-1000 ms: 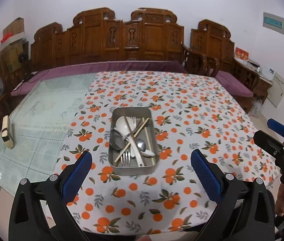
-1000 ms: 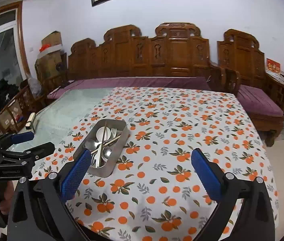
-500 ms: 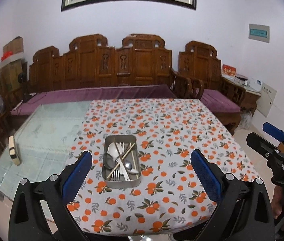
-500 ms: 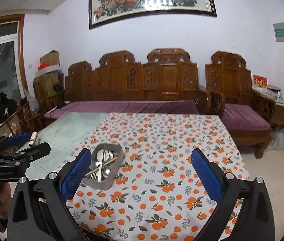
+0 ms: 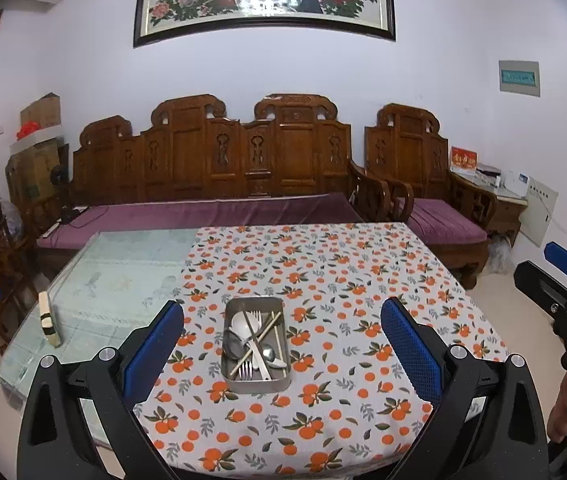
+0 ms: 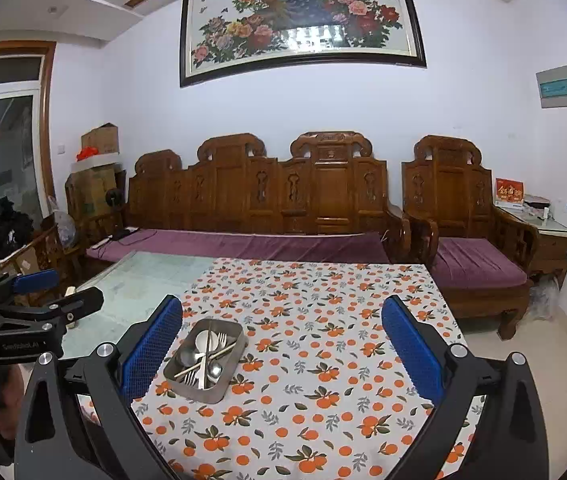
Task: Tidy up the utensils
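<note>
A steel tray (image 5: 232, 378) (image 6: 225, 386) sits on the orange-print tablecloth (image 5: 323, 288), holding a jumble of spoons, forks and wooden chopsticks (image 5: 255, 340). My left gripper (image 5: 281, 344) is open, held back from the table's near edge with the tray between its blue pads in the view. My right gripper (image 6: 281, 344) is also open and empty, further right, with the tray by its left pad (image 6: 151, 346). Each gripper shows at the edge of the other's view: the right gripper (image 5: 563, 292) and the left gripper (image 6: 39, 300).
The cloth covers the table's right part; bare glass top (image 5: 123, 276) lies to the left with a small block (image 5: 48, 318) near its edge. A carved wooden bench (image 5: 219, 208) and armchair (image 5: 435, 216) with purple cushions stand behind. A hand (image 5: 563, 408) grips the right handle.
Both grippers have pulled back and tilted up from the table over the last second; the tray now looks smaller and more of the wall and painting shows. Both stay open.
</note>
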